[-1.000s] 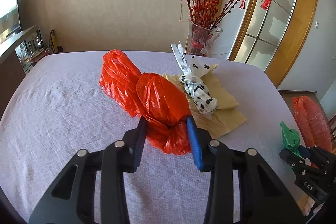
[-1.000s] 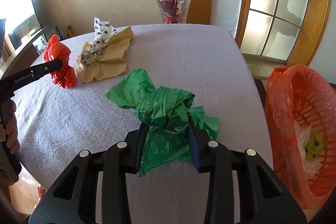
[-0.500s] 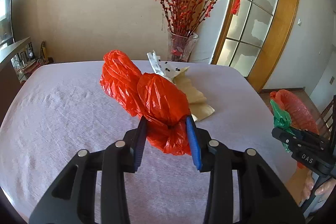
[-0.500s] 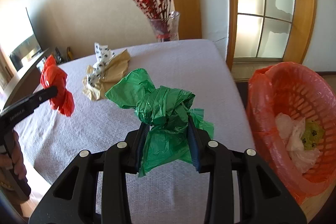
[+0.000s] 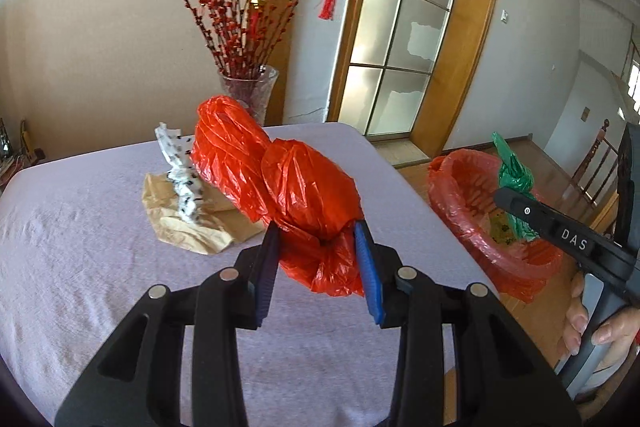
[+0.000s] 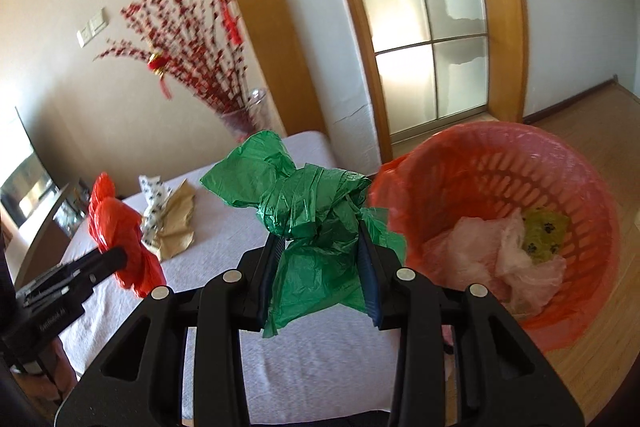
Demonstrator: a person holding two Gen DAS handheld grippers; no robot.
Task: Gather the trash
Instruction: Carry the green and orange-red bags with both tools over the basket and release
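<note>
My left gripper (image 5: 320,259) is shut on a crumpled red plastic bag (image 5: 296,183) and holds it above the table (image 5: 80,247). My right gripper (image 6: 320,275) is shut on a knotted green plastic bag (image 6: 312,211), held above the table's right edge, close to the red-lined trash basket (image 6: 560,167) on the floor. The basket holds pale plastic and a yellow-green scrap. In the left wrist view the basket (image 5: 452,195) stands right of the table, with the green bag (image 5: 514,175) over it. A spotted white wrapper (image 5: 180,171) on tan paper (image 5: 188,231) lies on the table.
A glass vase (image 5: 250,91) with red berry branches stands at the table's far edge. A frosted glass door with a wooden frame (image 5: 452,27) is behind the basket. Wooden floor (image 6: 600,367) surrounds the basket.
Both grippers have lifted their bags off the table and swung right toward the basket. The green bag has moved from the table's middle to beside the basket's rim.
</note>
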